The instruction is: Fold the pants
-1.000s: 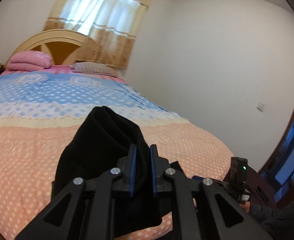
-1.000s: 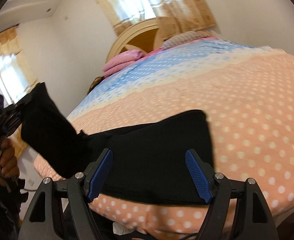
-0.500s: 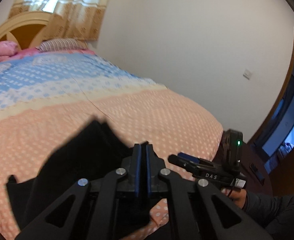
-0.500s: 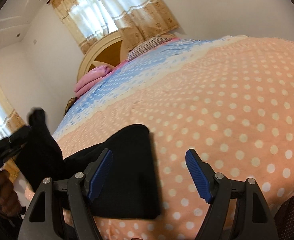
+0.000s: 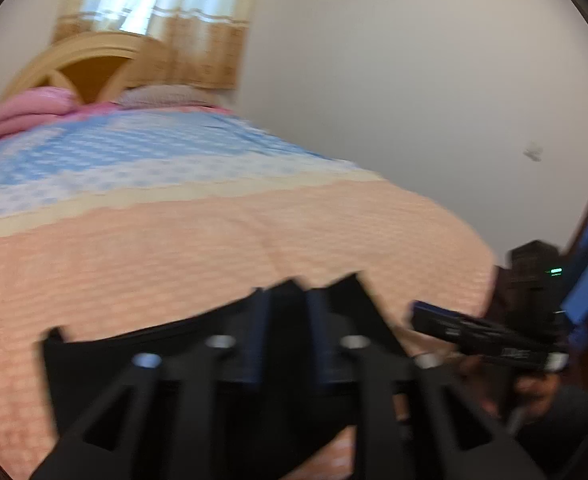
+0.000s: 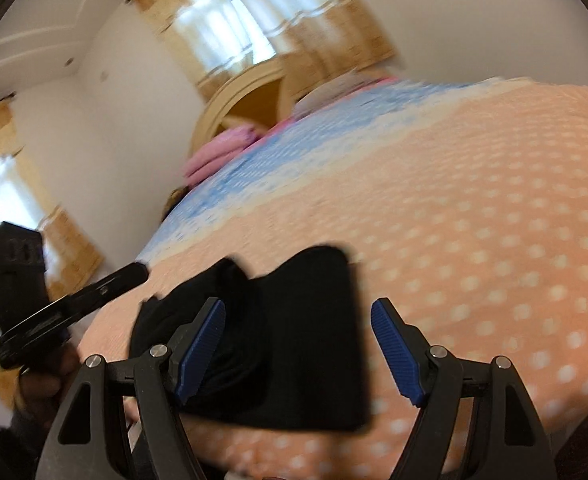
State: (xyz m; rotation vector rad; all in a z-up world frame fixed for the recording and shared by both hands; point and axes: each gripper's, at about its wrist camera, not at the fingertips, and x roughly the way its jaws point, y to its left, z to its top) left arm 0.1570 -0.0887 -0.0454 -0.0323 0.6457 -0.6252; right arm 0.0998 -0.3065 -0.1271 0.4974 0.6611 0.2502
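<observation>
The black pants (image 6: 305, 332) lie folded in a compact bundle near the front edge of the bed, on the orange dotted bedspread (image 6: 493, 220). In the left wrist view the pants (image 5: 106, 360) spread dark under and around my fingers. My left gripper (image 5: 286, 320) is blurred; its jaws stand slightly apart, with dark cloth around them. In the right wrist view it (image 6: 134, 270) hangs just left of the bundle. My right gripper (image 6: 297, 344) is open and empty, hovering over the pants' near edge.
The bed has a blue dotted band (image 5: 134, 152) further back, pink pillows (image 5: 30, 108) and a wooden headboard (image 5: 86, 64). A curtained window (image 6: 230, 36) is behind it. A white wall (image 5: 413, 80) runs along the bed's right side.
My left gripper has lowered the lifted pants end onto the bundle and its jaws have parted a little. The pants now lie folded and flatter. My right gripper stays open.
</observation>
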